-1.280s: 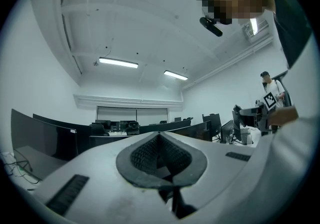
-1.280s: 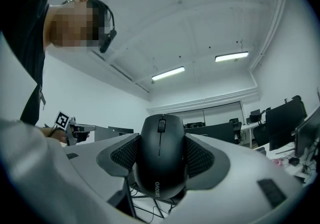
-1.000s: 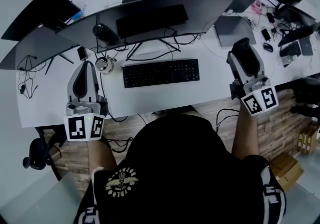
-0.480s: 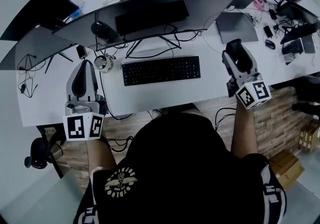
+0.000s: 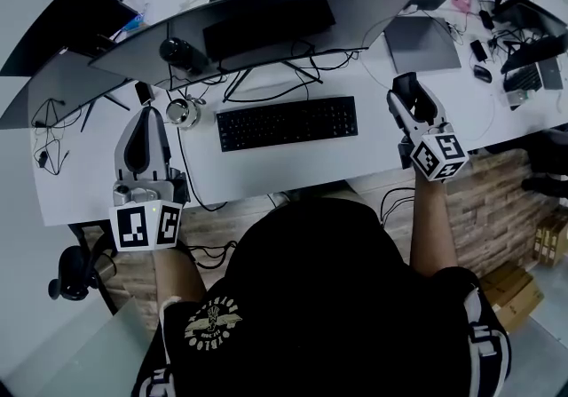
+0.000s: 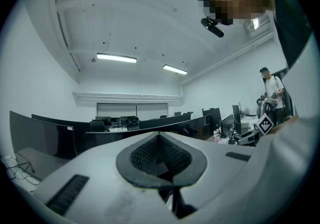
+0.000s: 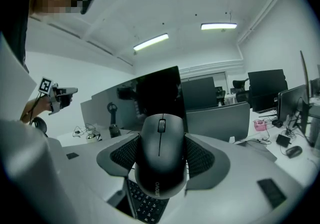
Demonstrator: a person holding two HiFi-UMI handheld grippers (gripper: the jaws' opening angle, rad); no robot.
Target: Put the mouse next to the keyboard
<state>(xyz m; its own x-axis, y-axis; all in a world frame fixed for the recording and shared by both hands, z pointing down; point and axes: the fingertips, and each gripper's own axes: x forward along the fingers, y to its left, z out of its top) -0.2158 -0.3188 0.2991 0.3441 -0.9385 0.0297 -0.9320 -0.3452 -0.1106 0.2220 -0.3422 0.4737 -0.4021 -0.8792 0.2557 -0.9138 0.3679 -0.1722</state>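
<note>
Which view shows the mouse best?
Right gripper view: the mouse fills the centre, clamped between the jaws, wheel and logo visible. Head view shows only a dark shape in the right gripper; left gripper view shows none of it.

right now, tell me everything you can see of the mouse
The mouse is dark matte plastic with a rounded shell, a centre seam, a scroll wheel towards its far end and a small logo at its near end. No cable shows. Its sides are clamped between the textured pads of the right gripper. Keys of the keyboard show just below it. Whether it touches the desk can't be told.
</note>
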